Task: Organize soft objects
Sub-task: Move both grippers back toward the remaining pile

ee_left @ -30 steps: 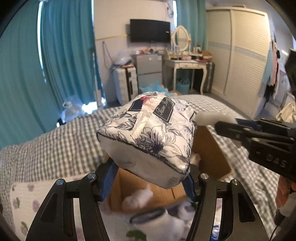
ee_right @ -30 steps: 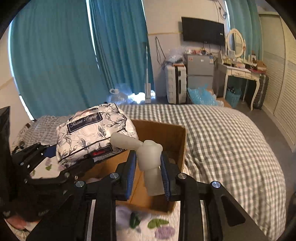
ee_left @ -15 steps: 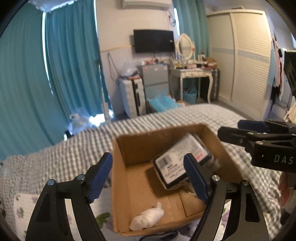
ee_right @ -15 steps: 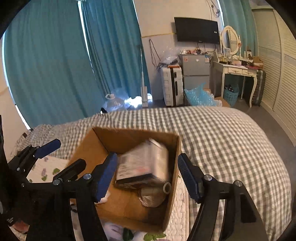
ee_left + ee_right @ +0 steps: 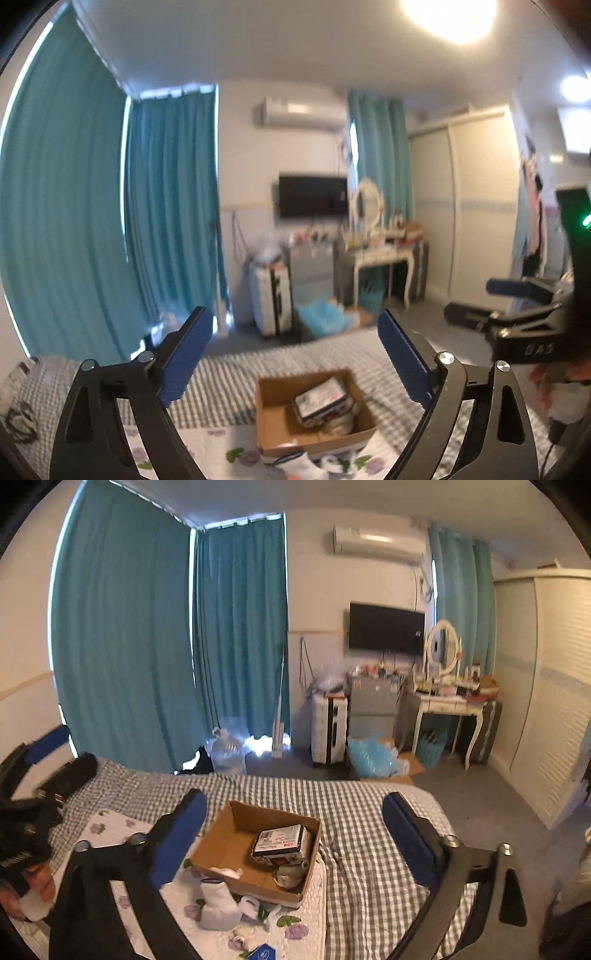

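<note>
Cardboard box [image 5: 236, 853] holding the tissue pack [image 5: 279, 843] lies well below both released, empty claws [image 5: 295, 354] [image 5: 291, 838].

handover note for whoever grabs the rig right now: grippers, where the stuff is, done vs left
Left gripper: open, empty, raised over the checked bed.
Right gripper: open, empty, also raised.
Brown cardboard box sits on the bed; the floral tissue pack lies inside, label side up, with a pale soft item beside it and a white wad.
Left: white sock and small white pieces on the floral quilt in front of the box.
</note>
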Tool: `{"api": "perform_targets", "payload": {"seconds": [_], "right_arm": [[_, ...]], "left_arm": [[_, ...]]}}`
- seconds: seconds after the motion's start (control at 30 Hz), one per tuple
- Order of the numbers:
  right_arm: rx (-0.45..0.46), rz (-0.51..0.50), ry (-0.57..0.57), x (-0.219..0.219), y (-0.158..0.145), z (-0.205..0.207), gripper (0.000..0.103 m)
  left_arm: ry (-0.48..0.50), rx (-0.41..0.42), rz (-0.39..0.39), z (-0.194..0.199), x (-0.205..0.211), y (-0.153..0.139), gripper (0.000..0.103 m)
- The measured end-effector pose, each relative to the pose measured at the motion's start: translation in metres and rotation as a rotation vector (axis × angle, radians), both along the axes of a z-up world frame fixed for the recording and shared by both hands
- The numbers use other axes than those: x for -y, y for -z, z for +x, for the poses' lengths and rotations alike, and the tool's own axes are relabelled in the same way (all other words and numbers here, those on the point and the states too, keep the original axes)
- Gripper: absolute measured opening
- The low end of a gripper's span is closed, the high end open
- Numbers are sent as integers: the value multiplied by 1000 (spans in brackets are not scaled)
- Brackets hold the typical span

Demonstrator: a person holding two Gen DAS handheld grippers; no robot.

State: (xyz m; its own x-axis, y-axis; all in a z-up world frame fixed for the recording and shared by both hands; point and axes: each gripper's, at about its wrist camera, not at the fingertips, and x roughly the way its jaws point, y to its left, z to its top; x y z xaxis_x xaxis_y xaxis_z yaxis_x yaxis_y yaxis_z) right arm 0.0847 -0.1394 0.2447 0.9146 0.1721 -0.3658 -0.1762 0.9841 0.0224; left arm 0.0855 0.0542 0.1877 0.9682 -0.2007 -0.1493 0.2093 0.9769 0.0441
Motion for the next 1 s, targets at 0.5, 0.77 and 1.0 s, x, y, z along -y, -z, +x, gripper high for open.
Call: {"api": "perform_targets", "payload": {"seconds": [0.5, 0.77, 1.0], "right_arm": [[6, -39, -44, -22, 30, -118, 102], [-142, -55, -94, -30, 139, -84, 102], [-326, -69, -127, -37, 253, -28, 102]], "left_arm": [[-60, -81, 22, -90, -6, 32, 93], [-120, -273, -3, -57, -4, 133, 93], [-151, -430, 28, -21, 11, 224, 93]]}}
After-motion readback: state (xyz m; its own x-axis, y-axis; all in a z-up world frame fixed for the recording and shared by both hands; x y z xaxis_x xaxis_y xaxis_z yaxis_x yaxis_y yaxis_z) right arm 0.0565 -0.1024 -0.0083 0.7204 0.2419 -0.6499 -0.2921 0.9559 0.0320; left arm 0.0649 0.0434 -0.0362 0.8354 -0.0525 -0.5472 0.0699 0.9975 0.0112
